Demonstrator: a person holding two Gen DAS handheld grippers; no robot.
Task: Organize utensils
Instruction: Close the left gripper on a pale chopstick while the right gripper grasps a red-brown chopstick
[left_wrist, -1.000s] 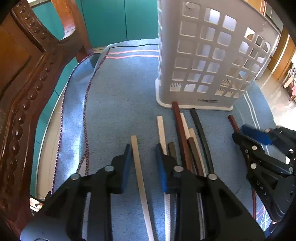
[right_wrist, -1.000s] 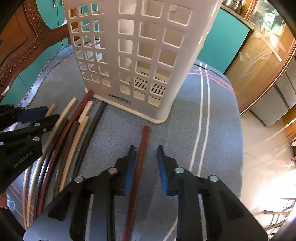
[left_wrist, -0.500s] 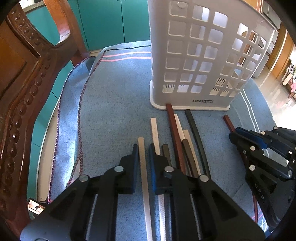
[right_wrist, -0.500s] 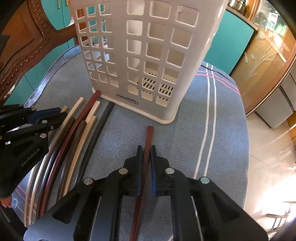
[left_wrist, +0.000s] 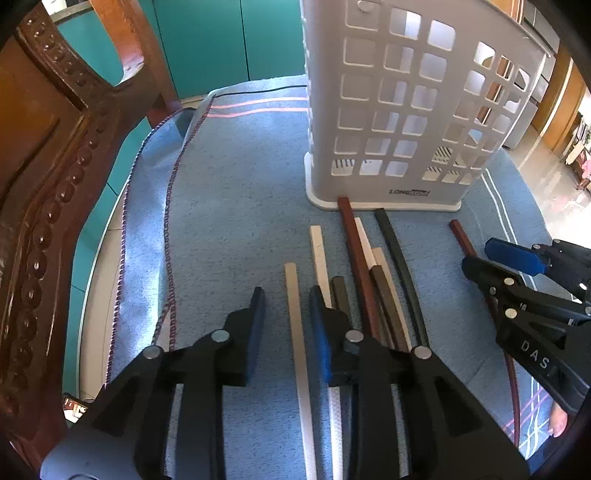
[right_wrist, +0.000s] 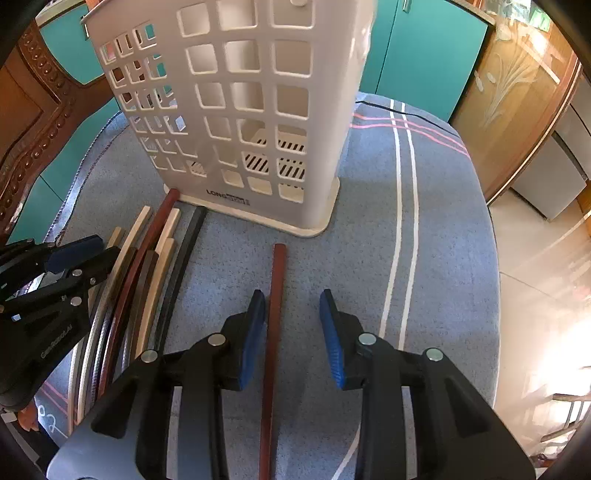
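A tall white slotted utensil holder (left_wrist: 413, 110) (right_wrist: 240, 118) stands on a blue cloth. In front of it lie several chopsticks in cream, dark brown and reddish brown (left_wrist: 369, 266) (right_wrist: 147, 273). My left gripper (left_wrist: 286, 314) has its jaws opening, with a cream chopstick (left_wrist: 295, 317) lying between them, untouched by the pads. My right gripper (right_wrist: 291, 317) also has its jaws opening around a single reddish-brown chopstick (right_wrist: 275, 295) that lies apart from the bundle, close to the left pad. In the left wrist view, the right gripper (left_wrist: 495, 258) is at the right edge.
The blue cloth (right_wrist: 436, 236) with white and pink stripes covers a round table. A carved wooden chair back (left_wrist: 44, 184) stands close on the left. Teal cabinet doors (left_wrist: 229, 40) are behind, a wooden and glass cabinet (right_wrist: 517, 85) to the right.
Both grippers were shut on their chopsticks half a second ago and have now spread their jaws. The cream and the reddish-brown chopstick lie on the cloth. Neither hand has shifted much.
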